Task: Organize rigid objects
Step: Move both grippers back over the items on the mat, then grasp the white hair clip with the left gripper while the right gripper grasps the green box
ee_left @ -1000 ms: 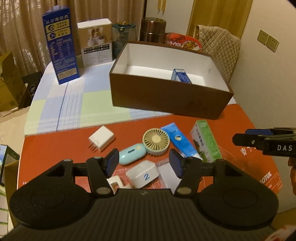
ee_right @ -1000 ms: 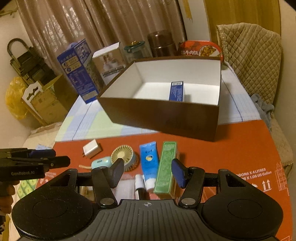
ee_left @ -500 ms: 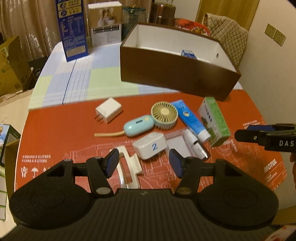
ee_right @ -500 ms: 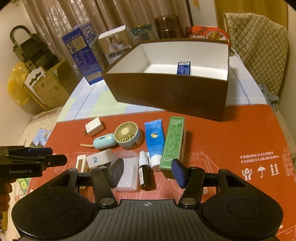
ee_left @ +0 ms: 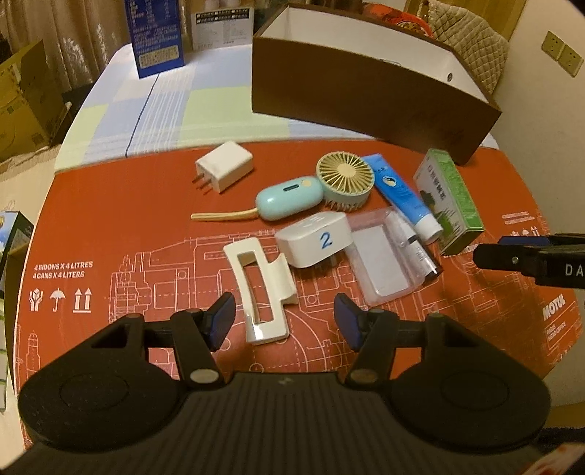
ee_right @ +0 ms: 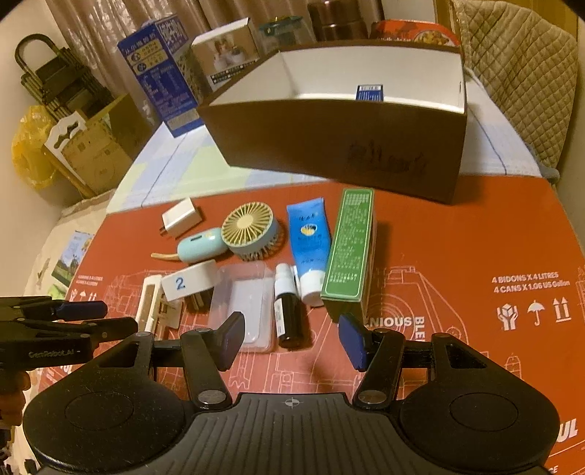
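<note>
Small items lie on the red mat: a white hair clip (ee_left: 261,288), a white block marked 2 (ee_left: 316,243), a clear plastic case (ee_left: 384,261), a dark bottle (ee_right: 289,310), a blue tube (ee_right: 307,241), a green box (ee_right: 349,252), a mint fan (ee_left: 343,181), a white charger (ee_left: 225,171). A brown open box (ee_right: 329,146) with a small blue carton (ee_right: 369,93) inside stands behind. My left gripper (ee_left: 283,321) is open, its jaws either side of the hair clip's near end. My right gripper (ee_right: 290,339) is open above the dark bottle and clear case.
A blue carton (ee_right: 161,73) and a white box (ee_right: 226,51) stand at the back left on the checked cloth. Jars and a red bowl (ee_right: 413,31) sit behind the brown box. Cardboard boxes (ee_right: 91,153) are on the floor to the left. A quilted chair (ee_right: 519,65) is at the right.
Both grippers have pulled back toward me and come lower over the mat. The hair clip and dark bottle have come into view between the open jaws. Nothing was picked up.
</note>
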Demonstrator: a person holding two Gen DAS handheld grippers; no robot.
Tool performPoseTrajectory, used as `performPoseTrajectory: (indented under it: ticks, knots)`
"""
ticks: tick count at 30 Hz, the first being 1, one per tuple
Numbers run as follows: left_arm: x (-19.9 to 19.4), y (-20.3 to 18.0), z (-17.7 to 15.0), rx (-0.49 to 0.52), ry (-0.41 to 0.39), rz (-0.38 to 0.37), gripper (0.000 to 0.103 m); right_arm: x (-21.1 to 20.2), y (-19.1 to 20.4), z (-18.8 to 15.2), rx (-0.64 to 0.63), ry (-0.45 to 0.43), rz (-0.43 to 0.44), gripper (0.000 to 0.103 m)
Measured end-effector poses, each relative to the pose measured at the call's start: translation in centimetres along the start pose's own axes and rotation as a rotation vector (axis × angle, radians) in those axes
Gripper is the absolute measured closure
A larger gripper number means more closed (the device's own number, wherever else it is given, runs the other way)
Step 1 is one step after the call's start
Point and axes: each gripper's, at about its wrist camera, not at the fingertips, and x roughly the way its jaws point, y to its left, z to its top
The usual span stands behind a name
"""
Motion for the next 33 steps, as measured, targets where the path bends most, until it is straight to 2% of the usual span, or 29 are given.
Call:
performPoseTrajectory:
  ticks: [24,29,31,33]
  knots:
    - [4.7,1.5,1.1,-0.029,0.008,0.004,0.048,0.9,-1.0,-0.2,0.057,0.026,-0.073,0.049]
    - [5.6,1.8,1.2,-0.029,0.016,0.011,0.055,0.5,-1.4,0.4,0.053,-0.004,-0.106,0.049]
    - [5.6,2.1,1.1,-0.032,0.013,0.000,0.063,0.4,-1.5,0.8,0.053,-0.016,-0.115,0.049]
    - [5.6,2.3,1.0,-0.023,0.003,0.006,0.067,0.6,-1.6,1.0,0.055,-0.020,-0.121,0.049]
